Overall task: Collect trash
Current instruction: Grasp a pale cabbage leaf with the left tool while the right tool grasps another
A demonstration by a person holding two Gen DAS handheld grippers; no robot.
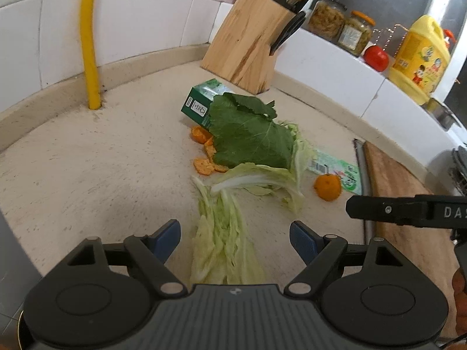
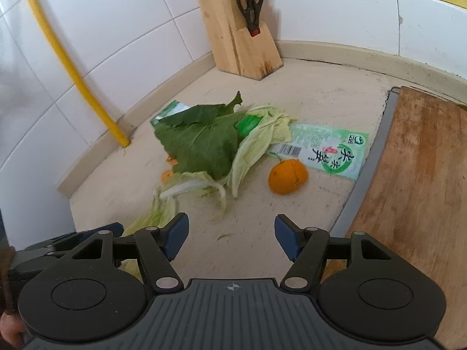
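Observation:
Trash lies on the beige counter (image 1: 87, 160): a dark green leaf (image 1: 251, 134) (image 2: 201, 143), pale cabbage leaves (image 1: 224, 242) (image 2: 256, 145), a green carton (image 1: 201, 102), orange peel pieces (image 1: 204, 157), an orange peel half (image 1: 327, 187) (image 2: 287, 176) and a flat green wrapper (image 1: 335, 169) (image 2: 324, 151). My left gripper (image 1: 235, 240) is open, its jaws either side of the nearest cabbage strip. My right gripper (image 2: 232, 236) is open and empty over bare counter, short of the orange peel half. The right gripper's finger also shows in the left wrist view (image 1: 408, 210).
A wooden knife block (image 1: 248, 43) (image 2: 242, 35) stands at the back corner. A wooden cutting board (image 2: 414, 189) (image 1: 408, 204) lies to the right. A yellow pipe (image 1: 89, 38) (image 2: 70, 67) runs down the tiled wall. Jars (image 1: 338, 26), a tomato (image 1: 376, 57) and a yellow bottle (image 1: 420, 58) sit on the ledge.

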